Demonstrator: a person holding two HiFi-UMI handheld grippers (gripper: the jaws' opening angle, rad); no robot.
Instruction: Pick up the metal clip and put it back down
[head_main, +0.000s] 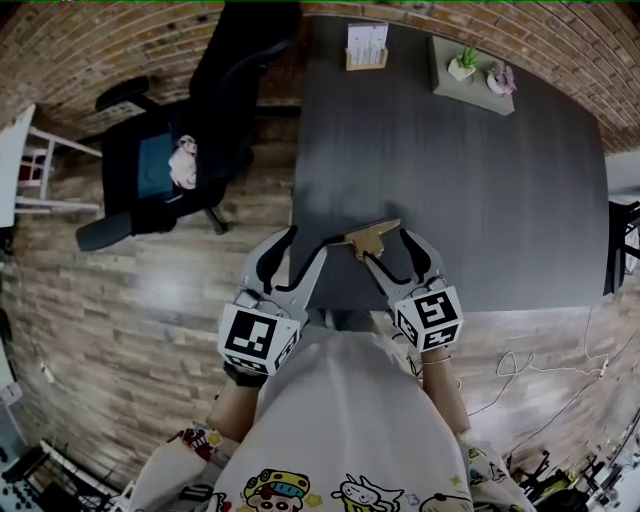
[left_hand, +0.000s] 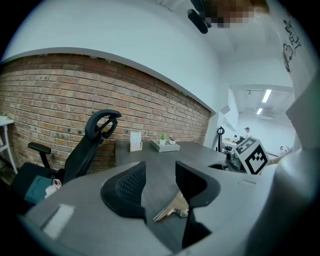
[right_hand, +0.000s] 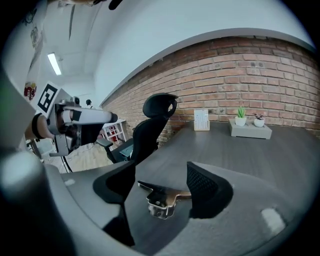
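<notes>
Metal clip (head_main: 372, 238): flat on the counter (head_main: 450, 180), near its front edge, within easy reach.
Right tongs (right_hand: 161, 186): wide, straddling the clip, not pressing it.
Left tongs (left_hand: 160, 184): wide, empty, beside the clip.

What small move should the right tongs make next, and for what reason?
Probably close the right tongs on the metal clip: it lies on the table between their open jaws, one end near a pad, apparently not yet pinched.

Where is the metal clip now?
In the head view, the metal clip lies at the near edge of the dark table, between the open jaws of the right tool.
</notes>
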